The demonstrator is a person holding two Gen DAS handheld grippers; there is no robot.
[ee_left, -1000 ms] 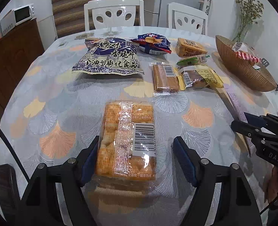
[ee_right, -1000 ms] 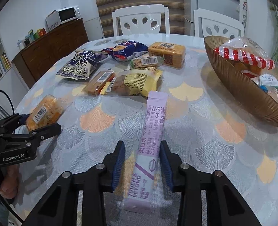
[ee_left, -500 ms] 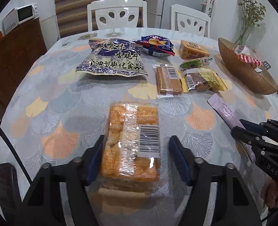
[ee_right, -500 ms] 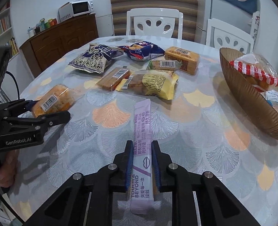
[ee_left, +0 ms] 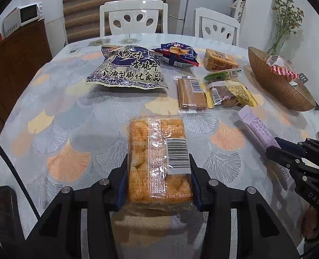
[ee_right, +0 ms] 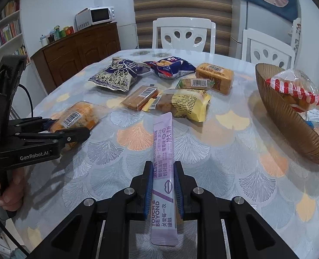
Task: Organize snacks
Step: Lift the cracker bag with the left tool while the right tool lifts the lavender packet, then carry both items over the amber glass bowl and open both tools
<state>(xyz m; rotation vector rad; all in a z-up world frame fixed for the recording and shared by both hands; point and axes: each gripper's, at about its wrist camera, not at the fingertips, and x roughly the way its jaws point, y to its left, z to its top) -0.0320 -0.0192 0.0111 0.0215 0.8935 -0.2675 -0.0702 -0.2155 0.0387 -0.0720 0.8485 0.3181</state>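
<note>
My left gripper [ee_left: 158,161] is shut on an orange cracker pack [ee_left: 157,151] with a barcode label, held just above the patterned tablecloth. The same pack shows in the right wrist view [ee_right: 77,116]. My right gripper [ee_right: 163,168] is shut on a long purple sachet [ee_right: 162,149], lifted and tilted up off the table; the sachet also shows in the left wrist view [ee_left: 259,129]. A brown woven basket [ee_right: 289,125] holding a red-striped bag [ee_right: 295,88] sits at the right.
Several snacks lie mid-table: a big blue chip bag [ee_left: 129,69], a small blue bag [ee_left: 176,54], an orange box [ee_left: 220,60], a wafer pack [ee_left: 190,92] and a yellow pack [ee_left: 230,92]. Two white chairs [ee_left: 133,19] stand behind the table. A wooden sideboard [ee_right: 77,51] stands left.
Both grippers closed: the left jaws shut on the cracker pack and the right jaws on the purple sachet. Both items have risen off the table.
</note>
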